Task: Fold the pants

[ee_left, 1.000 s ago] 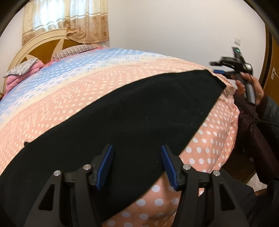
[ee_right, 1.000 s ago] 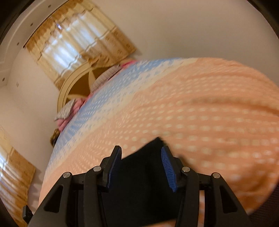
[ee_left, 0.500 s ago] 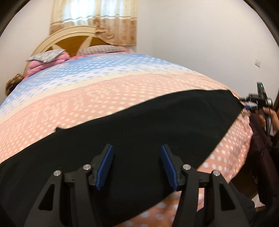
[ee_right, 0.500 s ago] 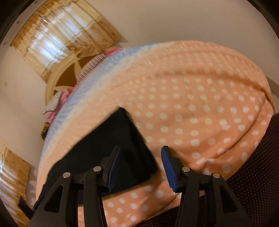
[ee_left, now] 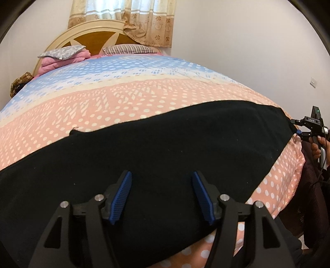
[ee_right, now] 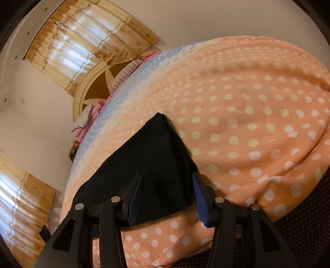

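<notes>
Bed (ee_left: 144,99): dotted cover, pants (ee_left: 165,154) flat under both claws.
Left claw (ee_left: 162,198): just widened, gripping nothing.
Right claw (ee_right: 168,198): just narrowed, gripping nothing.
Headboard (ee_left: 92,37): far ahead.

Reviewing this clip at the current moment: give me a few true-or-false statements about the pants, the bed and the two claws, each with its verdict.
1. The black pants lie spread on a dotted bedspread. True.
2. The left claw is clamped shut on a pillow. False: its jaws stand apart over the pants, gripping nothing.
3. The right claw is at one end of the pants. True.
4. The bedspread is plain white. False: it is peach and blue with white dots.
5. A wooden headboard stands below a curtain. True.
</notes>
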Tool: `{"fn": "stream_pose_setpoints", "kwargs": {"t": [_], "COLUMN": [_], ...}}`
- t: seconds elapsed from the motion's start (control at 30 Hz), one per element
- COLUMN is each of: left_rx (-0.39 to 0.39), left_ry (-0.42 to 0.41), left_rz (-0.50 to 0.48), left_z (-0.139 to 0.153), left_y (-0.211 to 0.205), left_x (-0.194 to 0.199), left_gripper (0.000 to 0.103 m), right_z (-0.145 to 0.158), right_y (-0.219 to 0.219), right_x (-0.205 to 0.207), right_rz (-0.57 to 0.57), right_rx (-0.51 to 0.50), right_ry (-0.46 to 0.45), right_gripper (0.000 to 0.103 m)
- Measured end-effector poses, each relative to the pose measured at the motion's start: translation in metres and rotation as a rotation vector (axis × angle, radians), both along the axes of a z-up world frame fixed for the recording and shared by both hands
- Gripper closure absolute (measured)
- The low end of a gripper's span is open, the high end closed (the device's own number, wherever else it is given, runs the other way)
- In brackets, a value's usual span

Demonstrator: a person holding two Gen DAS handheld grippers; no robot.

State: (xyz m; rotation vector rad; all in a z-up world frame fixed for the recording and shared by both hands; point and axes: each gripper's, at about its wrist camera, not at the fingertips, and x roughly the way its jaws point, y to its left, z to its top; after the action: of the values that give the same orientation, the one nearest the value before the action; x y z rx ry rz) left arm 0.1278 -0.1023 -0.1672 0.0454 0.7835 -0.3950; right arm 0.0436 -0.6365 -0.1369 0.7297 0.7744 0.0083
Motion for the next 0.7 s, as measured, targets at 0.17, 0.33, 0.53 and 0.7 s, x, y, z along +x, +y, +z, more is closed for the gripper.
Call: {"fn": "stream_pose_setpoints", "kwargs": {"t": [0.17,0.33,0.53,0.7], "left_rx": [-0.001,-0.001,0.002,0.004], "left_ry": [0.002,0.005,0.01,0.011], "left_rz": [0.0,0.001,-0.001,-0.001], "left_z": [-0.001,0.001,0.0,0.0], "left_y": [0.001,0.002,0.002,0.001], "left_x": [0.0,-0.001,0.0,0.0], "left_gripper": [0.038,0.036,0.034,0.034], "right_z": [-0.002,0.0,0.001,0.002], "right_y": [0.0,0.002,0.011,0.016], "right_x": [0.002,0.004,0.012,0.016], "right_rz": [-0.04,-0.015,-0.018,0.013], "right_rx": [-0.044,-0.025,-0.101,-0.088], "right_ry": [-0.003,-0.029,-0.014,-0.032], "right_gripper": [0.066,0.068,0.068,0.086]}}
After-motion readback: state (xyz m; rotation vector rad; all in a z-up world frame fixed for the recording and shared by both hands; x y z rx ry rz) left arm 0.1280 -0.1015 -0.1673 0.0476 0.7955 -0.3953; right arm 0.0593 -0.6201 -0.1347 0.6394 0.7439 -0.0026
